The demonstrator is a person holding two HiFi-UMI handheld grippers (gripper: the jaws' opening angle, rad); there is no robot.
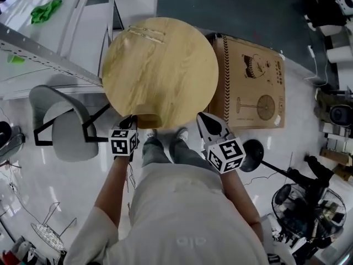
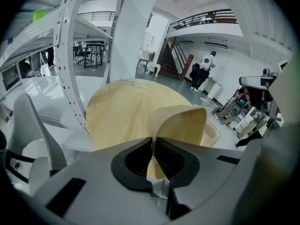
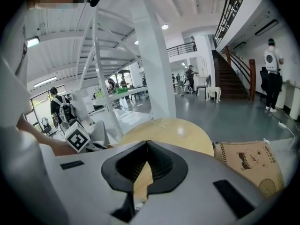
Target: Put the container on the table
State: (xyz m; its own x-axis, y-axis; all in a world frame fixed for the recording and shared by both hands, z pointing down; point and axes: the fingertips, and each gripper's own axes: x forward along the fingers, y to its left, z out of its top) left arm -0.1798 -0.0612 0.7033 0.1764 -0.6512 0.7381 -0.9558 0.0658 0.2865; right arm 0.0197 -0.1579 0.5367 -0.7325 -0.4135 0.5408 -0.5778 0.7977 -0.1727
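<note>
A light wooden container (image 1: 148, 117) with a thin curved wall (image 2: 187, 125) is at the near edge of the round wooden table (image 1: 160, 65). My left gripper (image 1: 132, 121) is shut on that wall, and in the left gripper view the wood is pinched between the two dark pads (image 2: 153, 146). I cannot tell whether the container's base touches the tabletop. My right gripper (image 1: 203, 120) hovers over the table's near right edge. Its jaws (image 3: 146, 145) are shut with nothing between them, and the table (image 3: 178, 130) lies just beyond.
A flat printed cardboard box (image 1: 251, 84) lies on the floor right of the table. A grey chair (image 1: 63, 126) and white shelving (image 1: 49, 54) stand to the left. A black fan (image 1: 306, 203) and a round black stand base (image 1: 252, 154) are at the lower right.
</note>
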